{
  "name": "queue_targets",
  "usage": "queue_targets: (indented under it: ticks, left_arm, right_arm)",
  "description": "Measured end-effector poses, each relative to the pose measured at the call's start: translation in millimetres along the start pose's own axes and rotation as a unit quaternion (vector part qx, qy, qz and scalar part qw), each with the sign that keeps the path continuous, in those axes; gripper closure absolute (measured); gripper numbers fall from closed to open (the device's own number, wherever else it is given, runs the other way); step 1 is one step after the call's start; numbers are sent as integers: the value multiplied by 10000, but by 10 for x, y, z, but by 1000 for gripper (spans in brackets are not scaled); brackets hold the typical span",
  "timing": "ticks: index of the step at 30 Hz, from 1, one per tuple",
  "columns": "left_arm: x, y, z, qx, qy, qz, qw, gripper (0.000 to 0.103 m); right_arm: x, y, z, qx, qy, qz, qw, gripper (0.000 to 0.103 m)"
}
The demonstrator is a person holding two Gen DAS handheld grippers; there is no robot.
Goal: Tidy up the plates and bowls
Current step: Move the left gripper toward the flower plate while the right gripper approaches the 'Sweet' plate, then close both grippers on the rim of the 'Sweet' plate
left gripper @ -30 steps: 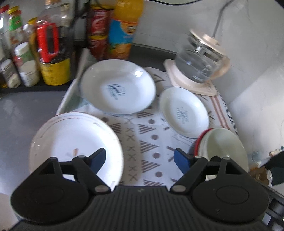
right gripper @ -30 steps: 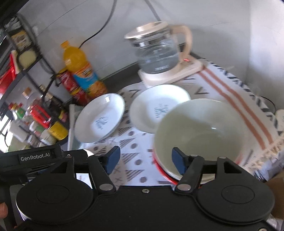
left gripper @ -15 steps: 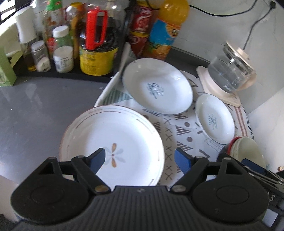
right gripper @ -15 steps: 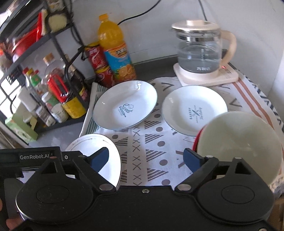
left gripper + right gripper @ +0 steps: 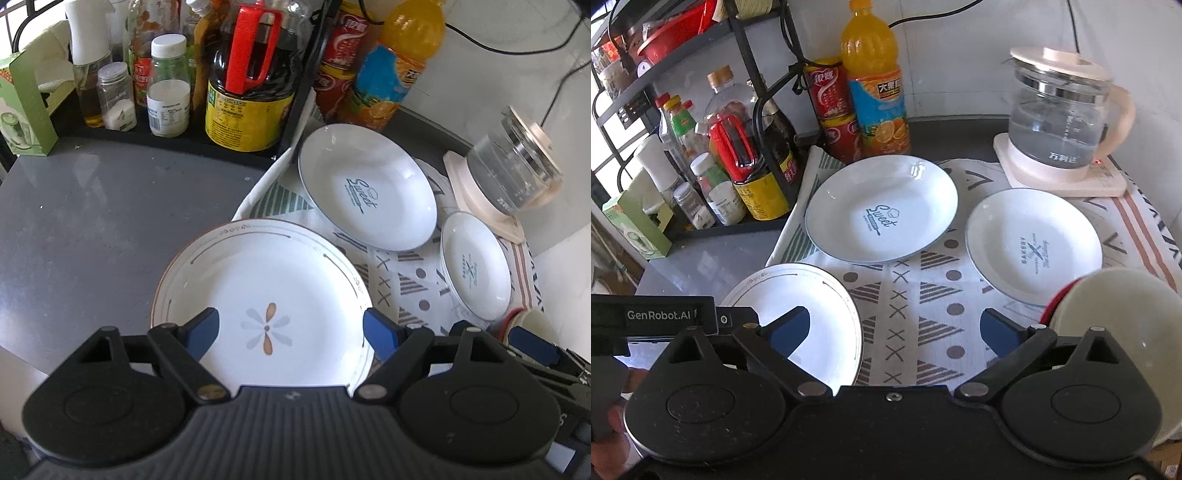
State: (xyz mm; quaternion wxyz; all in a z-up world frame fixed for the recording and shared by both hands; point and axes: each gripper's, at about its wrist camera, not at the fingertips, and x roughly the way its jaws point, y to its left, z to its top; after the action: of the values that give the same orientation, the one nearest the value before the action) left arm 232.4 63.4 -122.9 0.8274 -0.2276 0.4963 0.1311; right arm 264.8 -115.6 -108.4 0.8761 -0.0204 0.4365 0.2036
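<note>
**Both grippers held wide over the dishes, nothing grasped**

The left gripper [image 5: 290, 330] hangs above the flower plate [image 5: 258, 295] with its blue fingers [image 5: 201, 328] released and spread to either side of the painted flower, touching nothing. The right gripper [image 5: 892, 330] is likewise spread wide and empty, over the patterned cloth [image 5: 916, 295].

The flower plate lies flat, face up, at the near left edge of the cloth, partly on the grey surface [image 5: 92, 221]. Its orange petals run roughly toward and away from the left camera. Behind it sits the "Sweet" plate [image 5: 881, 208], flat, its lettering slanting. To that plate's right, apart from it, lies the "Bakery" plate [image 5: 1032, 245], also flat and face up. At the near right stands a cream bowl [image 5: 1119, 317], upright, nested in a red-rimmed one whose edge only just shows.

At the back of the surface, against a white wall, stand an orange juice bottle [image 5: 875, 81], red cans [image 5: 829, 96], and a glass kettle [image 5: 1060, 118] on its base. A black wire rack [image 5: 753, 74] at the left holds bottles and jars.
</note>
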Motion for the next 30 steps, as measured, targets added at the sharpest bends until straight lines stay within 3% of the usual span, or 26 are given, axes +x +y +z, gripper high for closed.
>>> queue_targets:
  ticks: [16, 25, 30]
  left_arm:
    - [380, -284, 436, -620, -228, 54, 9978, 20]
    - [701, -286, 732, -921, -287, 31, 9953, 25]
    - [918, -251, 844, -987, -115, 74, 9950, 40]
  right_arm:
    - [496, -453, 649, -225, 187, 260, 9992, 5]
    - [938, -642, 859, 274, 558, 537, 9966, 27]
    - [1185, -676, 875, 813, 874, 654, 9907, 47]
